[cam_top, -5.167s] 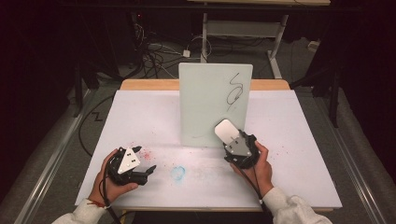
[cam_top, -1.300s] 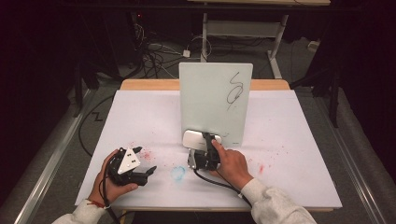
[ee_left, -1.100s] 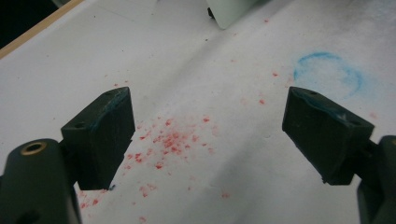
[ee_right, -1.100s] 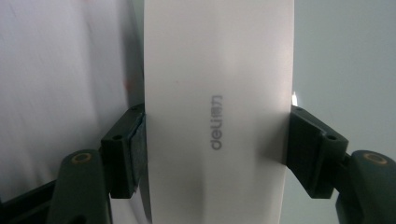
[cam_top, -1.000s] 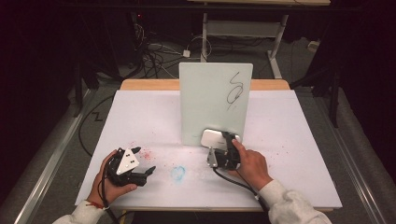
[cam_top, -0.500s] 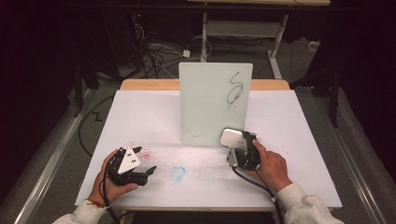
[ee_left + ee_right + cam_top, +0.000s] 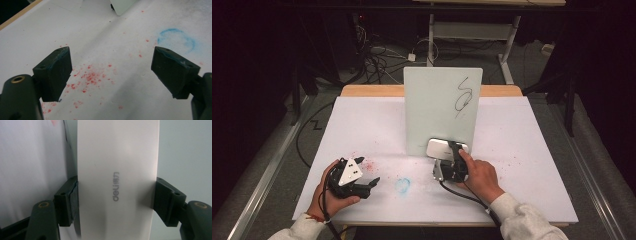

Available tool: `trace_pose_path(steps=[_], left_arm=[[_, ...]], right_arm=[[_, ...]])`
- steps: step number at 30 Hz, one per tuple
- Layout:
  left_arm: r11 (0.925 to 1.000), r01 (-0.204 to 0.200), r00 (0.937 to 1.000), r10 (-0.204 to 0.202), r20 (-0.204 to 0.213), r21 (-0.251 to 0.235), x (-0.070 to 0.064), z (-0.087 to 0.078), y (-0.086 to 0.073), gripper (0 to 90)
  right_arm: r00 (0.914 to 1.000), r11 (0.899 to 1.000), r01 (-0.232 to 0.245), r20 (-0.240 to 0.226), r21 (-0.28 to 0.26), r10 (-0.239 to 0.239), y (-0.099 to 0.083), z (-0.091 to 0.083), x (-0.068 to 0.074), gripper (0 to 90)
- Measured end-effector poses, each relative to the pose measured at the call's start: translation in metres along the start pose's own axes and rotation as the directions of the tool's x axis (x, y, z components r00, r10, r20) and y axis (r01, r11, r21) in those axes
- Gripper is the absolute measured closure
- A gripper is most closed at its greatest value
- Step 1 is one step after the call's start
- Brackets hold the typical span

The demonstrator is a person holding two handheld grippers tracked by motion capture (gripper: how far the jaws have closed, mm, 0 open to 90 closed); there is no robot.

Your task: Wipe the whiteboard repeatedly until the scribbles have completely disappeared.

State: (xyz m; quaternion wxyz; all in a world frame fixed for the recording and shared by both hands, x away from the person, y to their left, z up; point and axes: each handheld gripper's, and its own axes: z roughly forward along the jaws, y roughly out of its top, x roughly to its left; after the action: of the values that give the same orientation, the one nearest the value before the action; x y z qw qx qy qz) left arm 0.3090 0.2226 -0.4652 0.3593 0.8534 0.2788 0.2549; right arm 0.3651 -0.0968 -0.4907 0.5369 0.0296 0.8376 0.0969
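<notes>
A white rectangular eraser block (image 7: pixel 117 182), marked with a grey "deli" logo, is being gripped across its width between the jaws of the right gripper (image 7: pixel 451 167), each pad being pressed against one long side. In the high view the block is being held flat-faced against the lower right part of an upright white rectangular whiteboard (image 7: pixel 442 107), just above the bench (image 7: pixel 522 150), which is covered with white paper. A black scribble (image 7: pixel 462 95) is being left untouched high on the board's right side, well above the block.

The left gripper (image 7: pixel 354 182) is being rested low at the near left of the bench, its jaws spread wide with nothing between them; beneath them, scattered red specks (image 7: pixel 87 77) are being shown on the paper, and a faint blue ring smudge (image 7: pixel 177 40) is lying just to their right.

The block is being judged light and rigid in its shell, probably with a soft felt face turned to the board, so the hold across the hard sides looks right; the smooth plastic could slip if squeezed loosely. The board is being judged thin, stiff and easily tipped, so any push is best kept gentle and square to its face
</notes>
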Motion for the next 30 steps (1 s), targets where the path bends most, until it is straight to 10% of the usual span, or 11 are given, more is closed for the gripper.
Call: trace_pose_path(steps=[13, 30], left_arm=[[1.0, -0.004, 0.9999, 0.004, 0.011, -0.002, 0.0, -0.001, -0.001, 16.3], [0.9999, -0.003, 1.0, 0.003, -0.002, -0.01, -0.001, -0.007, -0.002, 16.2]], right_arm=[[0.999, 0.999, 0.037, -0.023, -0.037, -0.038, 0.071, 0.013, 0.018, 31.0], [0.9999, 0.994, 0.016, 0.001, 0.109, -0.016, 0.04, 0.005, 0.003, 31.1]])
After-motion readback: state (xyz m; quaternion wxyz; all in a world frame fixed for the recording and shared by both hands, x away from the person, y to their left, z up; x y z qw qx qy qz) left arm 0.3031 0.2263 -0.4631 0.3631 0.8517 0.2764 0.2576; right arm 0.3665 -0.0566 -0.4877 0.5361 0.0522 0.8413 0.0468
